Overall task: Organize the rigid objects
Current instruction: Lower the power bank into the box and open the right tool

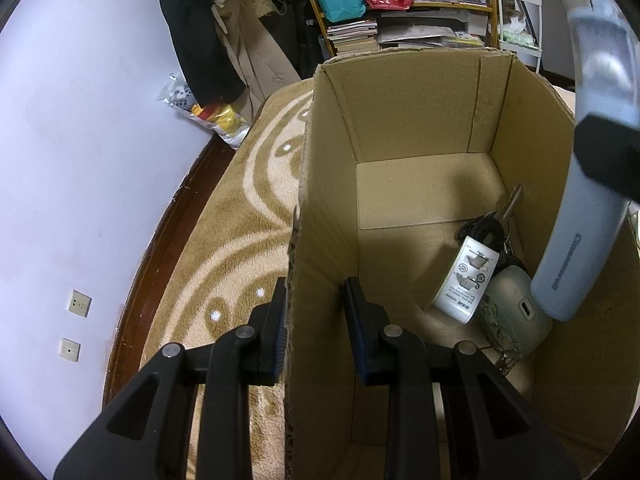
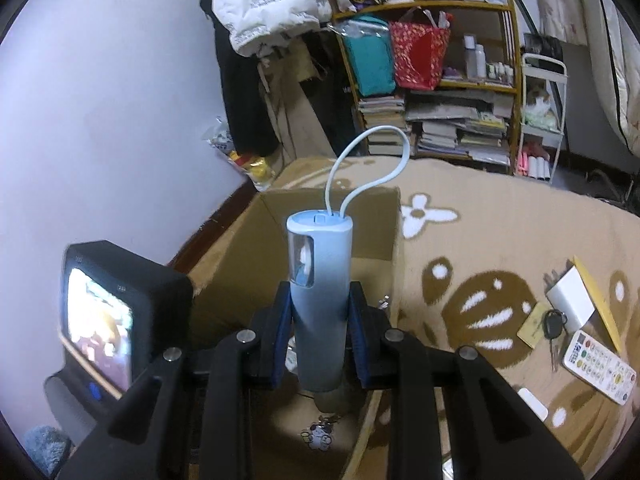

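An open cardboard box (image 1: 420, 112) stands on the patterned rug. My left gripper (image 1: 316, 296) is open and straddles the box's left wall, one finger outside and one inside. My right gripper (image 2: 320, 300) is shut on a light blue cylinder with a cord loop (image 2: 320, 280). In the left wrist view that cylinder (image 1: 576, 248) hangs tilted inside the box at its right wall, its lower end just above the floor. On the box floor lie a white charger (image 1: 468, 276), a bunch of keys (image 1: 492, 224) and a pale green case (image 1: 516, 312).
On the rug to the right of the box lie a remote control (image 2: 600, 364), a white block (image 2: 572, 304), a car key (image 2: 554, 326) and a card (image 2: 532, 328). A crowded shelf (image 2: 432, 88) stands behind. The wall (image 1: 80, 160) runs along the left.
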`<state>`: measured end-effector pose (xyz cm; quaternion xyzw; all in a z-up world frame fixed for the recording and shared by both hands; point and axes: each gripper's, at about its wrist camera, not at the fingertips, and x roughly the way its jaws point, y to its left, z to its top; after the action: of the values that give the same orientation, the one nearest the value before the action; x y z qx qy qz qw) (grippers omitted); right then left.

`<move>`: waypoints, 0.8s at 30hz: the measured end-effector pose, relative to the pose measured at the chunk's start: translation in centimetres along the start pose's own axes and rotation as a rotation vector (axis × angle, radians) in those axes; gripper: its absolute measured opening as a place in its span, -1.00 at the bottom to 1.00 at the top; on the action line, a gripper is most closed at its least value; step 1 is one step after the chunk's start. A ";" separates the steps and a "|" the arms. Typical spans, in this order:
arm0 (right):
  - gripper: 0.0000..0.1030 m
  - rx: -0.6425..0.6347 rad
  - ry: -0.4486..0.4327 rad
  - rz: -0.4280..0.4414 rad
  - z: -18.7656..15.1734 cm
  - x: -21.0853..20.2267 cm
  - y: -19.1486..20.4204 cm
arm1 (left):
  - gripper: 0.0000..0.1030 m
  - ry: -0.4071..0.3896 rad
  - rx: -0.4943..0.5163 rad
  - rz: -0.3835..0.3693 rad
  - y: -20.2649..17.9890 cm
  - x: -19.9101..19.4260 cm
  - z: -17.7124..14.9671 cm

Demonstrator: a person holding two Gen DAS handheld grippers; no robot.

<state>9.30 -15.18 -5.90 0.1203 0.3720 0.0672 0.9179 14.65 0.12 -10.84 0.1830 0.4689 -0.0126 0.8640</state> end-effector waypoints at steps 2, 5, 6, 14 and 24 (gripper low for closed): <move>-0.44 0.002 0.002 -0.018 0.0 0.3 -0.3 | -0.49 -0.001 0.000 0.000 0.1 0.0 0.0; -0.44 0.017 -0.009 -0.038 0.1 0.1 -0.9 | -0.49 0.000 0.001 0.001 0.0 0.0 0.0; -0.44 0.022 -0.016 -0.046 0.2 -0.1 -1.1 | -0.49 0.000 0.002 0.000 -0.1 0.0 0.0; -0.41 0.039 -0.024 -0.065 0.9 -1.0 -2.0 | -0.48 0.002 -0.004 -0.006 0.0 -0.1 0.2; 0.23 0.096 -0.046 -0.116 1.3 -2.9 -4.1 | -0.48 0.001 -0.008 -0.008 -0.1 0.0 0.0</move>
<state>8.25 -19.97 -4.14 0.1439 0.3600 -0.0071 0.9218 14.58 0.01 -10.87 0.1775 0.4701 -0.0141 0.8645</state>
